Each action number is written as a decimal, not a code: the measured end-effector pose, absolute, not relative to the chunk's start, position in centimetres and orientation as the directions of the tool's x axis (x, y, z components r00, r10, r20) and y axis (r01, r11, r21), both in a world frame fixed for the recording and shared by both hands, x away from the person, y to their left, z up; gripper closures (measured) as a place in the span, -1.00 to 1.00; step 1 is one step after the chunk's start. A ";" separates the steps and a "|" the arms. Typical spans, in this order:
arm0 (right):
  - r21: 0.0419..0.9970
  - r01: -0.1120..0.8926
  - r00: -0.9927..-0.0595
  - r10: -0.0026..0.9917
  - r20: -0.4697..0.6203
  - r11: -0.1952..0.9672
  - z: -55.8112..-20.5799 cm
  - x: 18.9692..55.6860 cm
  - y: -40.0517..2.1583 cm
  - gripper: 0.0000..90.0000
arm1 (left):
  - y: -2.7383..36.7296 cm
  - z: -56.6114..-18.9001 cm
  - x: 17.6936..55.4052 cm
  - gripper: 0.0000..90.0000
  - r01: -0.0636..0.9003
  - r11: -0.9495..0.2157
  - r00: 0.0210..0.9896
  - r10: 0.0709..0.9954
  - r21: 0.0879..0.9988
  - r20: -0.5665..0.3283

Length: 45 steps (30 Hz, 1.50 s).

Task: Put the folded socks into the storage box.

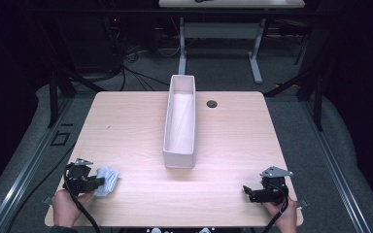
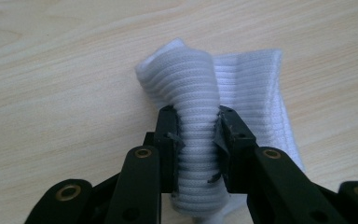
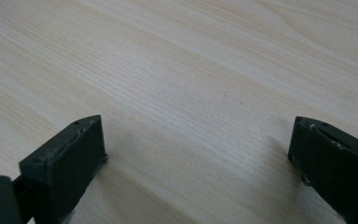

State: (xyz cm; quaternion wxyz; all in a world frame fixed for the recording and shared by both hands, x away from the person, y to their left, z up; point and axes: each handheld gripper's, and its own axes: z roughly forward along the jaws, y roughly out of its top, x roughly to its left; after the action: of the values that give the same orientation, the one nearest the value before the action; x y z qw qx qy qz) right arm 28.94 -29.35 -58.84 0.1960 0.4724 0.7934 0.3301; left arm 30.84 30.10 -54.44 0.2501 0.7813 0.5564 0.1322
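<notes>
Left gripper view: left claw (image 2: 196,140) pinches only a fold of the white sock (image 2: 242,93), which could probably slip out; right claw (image 3: 196,154) gapes unloaded.

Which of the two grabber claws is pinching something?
The left gripper, at the table's near left corner. Its jaws squeeze a bunched fold of the white ribbed cloth. The right gripper stands wide open over bare table.
</notes>
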 end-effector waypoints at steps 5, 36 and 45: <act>0.710 0.620 -0.476 0.879 0.003 0.334 -58.8 28.9 -29.3 -0.92 | 30.1 -54.0 30.7 0.61 0.801 -0.257 0.357 0.930 0.541 -0.088; 0.707 0.629 -0.458 0.889 0.000 0.324 -58.9 29.2 -29.3 -1.00 | 28.7 -49.0 30.4 0.60 0.729 -0.296 0.416 0.908 0.617 -0.056; 0.711 0.631 -0.448 0.894 0.004 0.312 -59.0 29.5 -29.2 -1.00 | 27.7 -47.7 30.8 0.60 0.707 -0.318 0.443 0.896 0.632 -0.045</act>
State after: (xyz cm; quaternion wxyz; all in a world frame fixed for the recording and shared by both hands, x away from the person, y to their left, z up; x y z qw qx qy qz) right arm 29.51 -29.17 -58.99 0.2007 0.4857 0.7848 0.3285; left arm 30.83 27.68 -47.72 0.2964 0.7959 0.5033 0.1594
